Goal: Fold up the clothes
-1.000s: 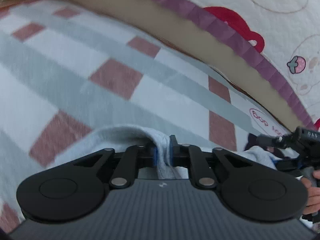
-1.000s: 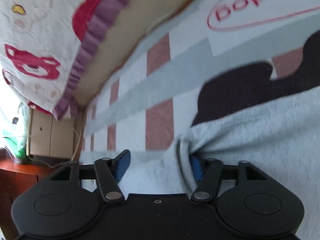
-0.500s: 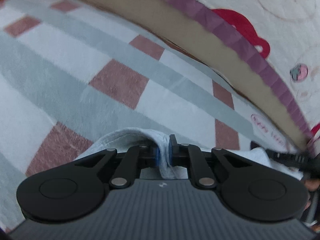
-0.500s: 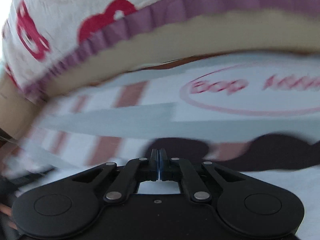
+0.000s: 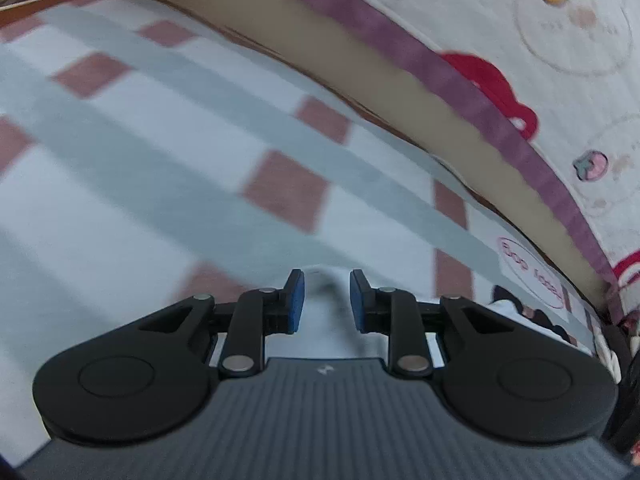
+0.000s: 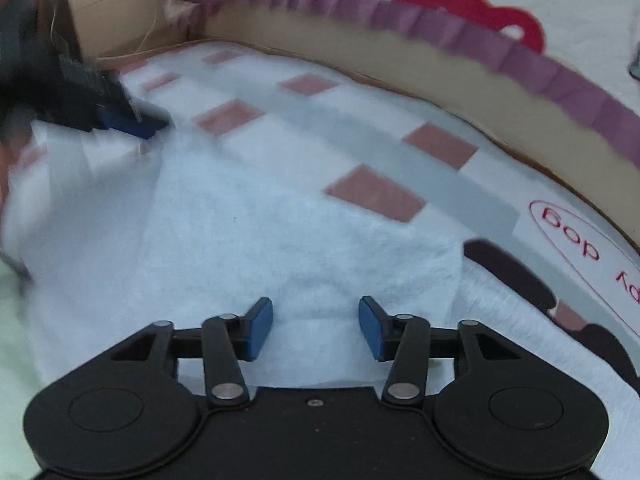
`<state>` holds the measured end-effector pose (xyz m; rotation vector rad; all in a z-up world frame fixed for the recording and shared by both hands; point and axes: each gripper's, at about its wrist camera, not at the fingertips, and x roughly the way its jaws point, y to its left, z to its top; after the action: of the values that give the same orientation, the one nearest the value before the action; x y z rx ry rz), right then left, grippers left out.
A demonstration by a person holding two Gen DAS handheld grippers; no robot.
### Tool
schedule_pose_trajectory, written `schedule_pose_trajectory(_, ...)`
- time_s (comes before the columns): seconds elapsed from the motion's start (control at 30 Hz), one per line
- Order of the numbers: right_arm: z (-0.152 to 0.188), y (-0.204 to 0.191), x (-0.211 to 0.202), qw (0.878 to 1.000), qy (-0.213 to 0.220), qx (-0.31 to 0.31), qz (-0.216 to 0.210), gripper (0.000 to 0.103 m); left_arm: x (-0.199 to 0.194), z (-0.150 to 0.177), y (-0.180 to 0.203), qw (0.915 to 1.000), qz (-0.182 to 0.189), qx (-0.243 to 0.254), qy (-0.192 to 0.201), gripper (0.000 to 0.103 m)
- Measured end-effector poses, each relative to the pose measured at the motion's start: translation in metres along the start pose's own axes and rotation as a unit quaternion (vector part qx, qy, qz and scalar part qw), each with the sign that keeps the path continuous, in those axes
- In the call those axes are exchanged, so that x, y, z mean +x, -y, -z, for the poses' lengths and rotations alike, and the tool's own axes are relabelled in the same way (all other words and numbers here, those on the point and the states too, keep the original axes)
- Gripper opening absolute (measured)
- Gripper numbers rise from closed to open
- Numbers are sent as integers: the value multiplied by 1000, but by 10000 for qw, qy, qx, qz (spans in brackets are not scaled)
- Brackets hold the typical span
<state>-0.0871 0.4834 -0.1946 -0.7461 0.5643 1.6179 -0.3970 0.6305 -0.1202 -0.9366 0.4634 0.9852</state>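
One pale garment (image 6: 240, 240) lies under two tools, left tool (image 5: 326, 300) and right tool (image 6: 316, 328), both just parted, gripping nothing.

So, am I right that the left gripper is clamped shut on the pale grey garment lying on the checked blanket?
Not quite: the left gripper is open. Its jaws have just been opening, and the left wrist view shows a ridge of the pale grey garment between the blue pads, clear of both. The garment does lie on the checked blanket.

The checked grey, white and pink blanket (image 5: 224, 148) lies flat and passable ahead; the tan mattress edge with purple frill (image 6: 460, 64) walls off its far side.
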Motion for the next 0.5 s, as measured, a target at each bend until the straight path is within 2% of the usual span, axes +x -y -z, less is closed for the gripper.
schedule_pose_trajectory(0.07, 1, 5, -2, 9998, -37, 208, -9, 61, -19, 6, -15, 9998, -179, 3, -68, 27)
schedule_pose_trajectory(0.13, -4, 9, -9, 9983, -189, 551, 37, 61, -31, 21, -28, 9992, -297, -137, -217, 40)
schedule_pose_trajectory(0.23, 1, -3, -39, 9964, 150, 829, -43, 61, -36, 46, -45, 9947, -482, -709, -561, 41)
schedule_pose_trajectory(0.3, 7, -18, -60, 9945, 374, 937, -282, 62, -40, 55, -49, 9934, -519, -816, -623, 41)
schedule_pose_trajectory(0.37, 14, -39, -73, 9949, 517, 739, -450, 65, -47, 59, -49, 9933, -447, -904, -569, 44)
schedule_pose_trajectory(0.43, 22, -68, -83, 9972, 532, 117, -519, 67, -51, 60, -50, 9933, -280, -1005, -496, 57)
schedule_pose_trajectory(0.5, 28, -91, -85, 9968, 416, -544, -424, 67, -46, 62, -50, 9922, -299, -1041, -616, 60)
